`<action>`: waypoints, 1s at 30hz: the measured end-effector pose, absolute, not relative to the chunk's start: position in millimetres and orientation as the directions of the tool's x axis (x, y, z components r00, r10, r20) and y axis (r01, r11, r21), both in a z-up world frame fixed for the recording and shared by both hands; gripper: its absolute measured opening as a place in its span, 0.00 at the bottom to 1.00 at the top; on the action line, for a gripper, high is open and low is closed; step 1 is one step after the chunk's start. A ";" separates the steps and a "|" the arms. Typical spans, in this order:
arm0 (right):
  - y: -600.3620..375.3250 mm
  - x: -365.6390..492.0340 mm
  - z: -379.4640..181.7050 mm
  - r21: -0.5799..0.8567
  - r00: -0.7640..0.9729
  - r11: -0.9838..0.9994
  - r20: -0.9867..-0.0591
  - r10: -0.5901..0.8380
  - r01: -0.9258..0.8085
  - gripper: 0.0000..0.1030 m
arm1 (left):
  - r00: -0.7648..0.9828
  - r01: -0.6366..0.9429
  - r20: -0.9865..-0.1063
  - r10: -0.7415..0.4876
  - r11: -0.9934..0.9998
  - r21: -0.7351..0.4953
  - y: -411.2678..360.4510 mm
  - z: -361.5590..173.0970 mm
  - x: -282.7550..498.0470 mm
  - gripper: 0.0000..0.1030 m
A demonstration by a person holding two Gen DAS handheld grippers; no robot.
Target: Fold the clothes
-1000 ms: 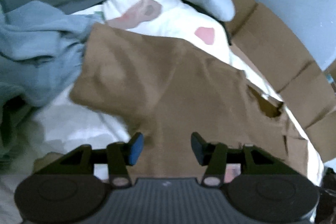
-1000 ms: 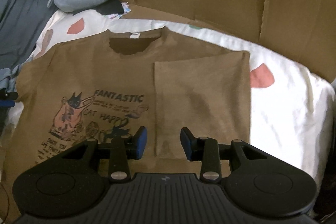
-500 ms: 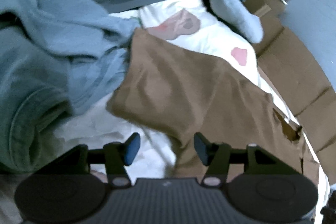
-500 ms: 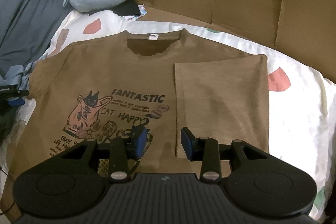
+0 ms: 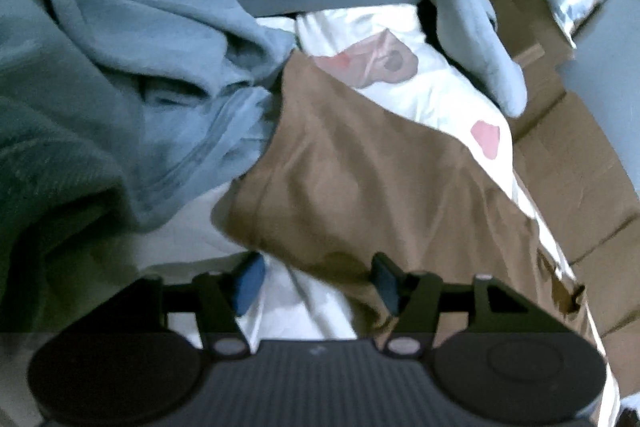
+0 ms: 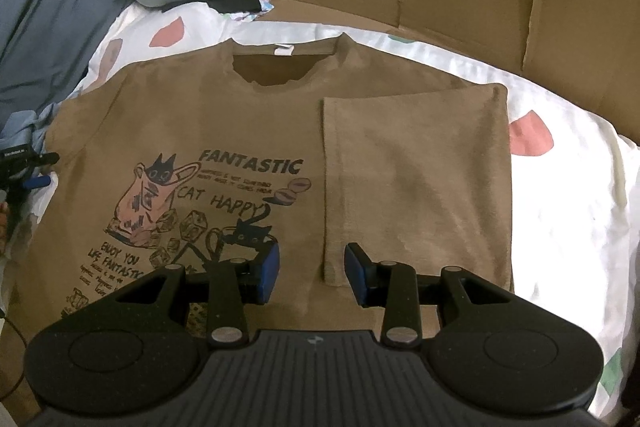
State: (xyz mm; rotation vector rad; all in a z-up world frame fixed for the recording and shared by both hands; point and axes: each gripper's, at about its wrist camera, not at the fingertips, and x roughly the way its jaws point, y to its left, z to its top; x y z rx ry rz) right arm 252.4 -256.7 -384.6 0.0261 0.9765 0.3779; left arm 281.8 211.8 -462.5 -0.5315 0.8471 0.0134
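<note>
Brown cotton T-shirt [image 6: 224, 131] printed "FANTASTIC CAT HAPPY" flat on bed; left tool [image 5: 316, 281] opening, empty; right tool [image 6: 312, 273] part-open, empty.

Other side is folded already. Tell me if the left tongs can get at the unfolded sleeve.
Probably yes. The left tongs are opening right at the brown sleeve, nothing between the jaws yet and nothing lying over its edge. The blue blanket crowds only the sleeve's far side.

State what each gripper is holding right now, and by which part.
Nothing is held. The left gripper is opening above the brown T-shirt's sleeve edge; the right gripper hangs open over the folded panel.
</note>
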 end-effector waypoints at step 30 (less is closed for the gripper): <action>-231.2 251.2 -395.6 0.229 0.473 0.926 -0.807 0.353 -0.302 0.42 | 0.741 -0.320 -0.641 -0.202 0.732 -0.601 243.2 -460.6 280.2 0.21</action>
